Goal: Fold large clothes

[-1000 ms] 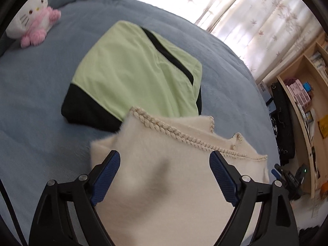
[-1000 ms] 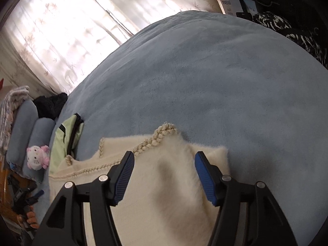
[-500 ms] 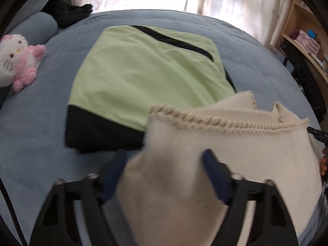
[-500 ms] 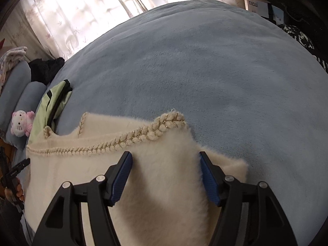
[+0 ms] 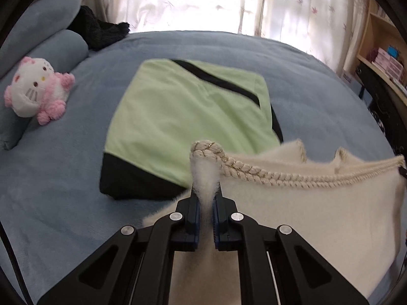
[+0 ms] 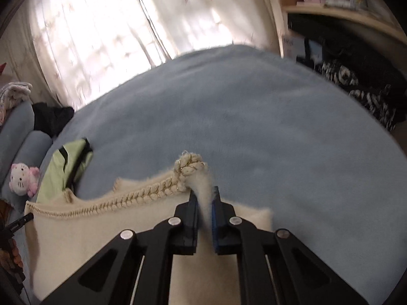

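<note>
A fluffy cream sweater (image 5: pixel 305 216) with a braided rope trim (image 5: pixel 279 175) lies on the blue bed. My left gripper (image 5: pixel 206 203) is shut on its left corner, pinching fabric and trim between the blue pads. My right gripper (image 6: pixel 204 200) is shut on the sweater's (image 6: pixel 114 233) right corner, where the trim (image 6: pixel 188 170) bunches above the fingertips. The edge between both corners is stretched taut and lifted.
A folded green and black garment (image 5: pixel 188 124) lies on the blue blanket (image 5: pixel 63 178) just beyond the sweater, also in the right wrist view (image 6: pixel 66 167). A pink and white plush cat (image 5: pixel 35 89) sits by grey pillows at left. Shelves (image 5: pixel 381 58) stand right.
Both grippers were open over the sweater's trimmed edge. They have closed on its two corners and lifted the edge, pulling it taut.
</note>
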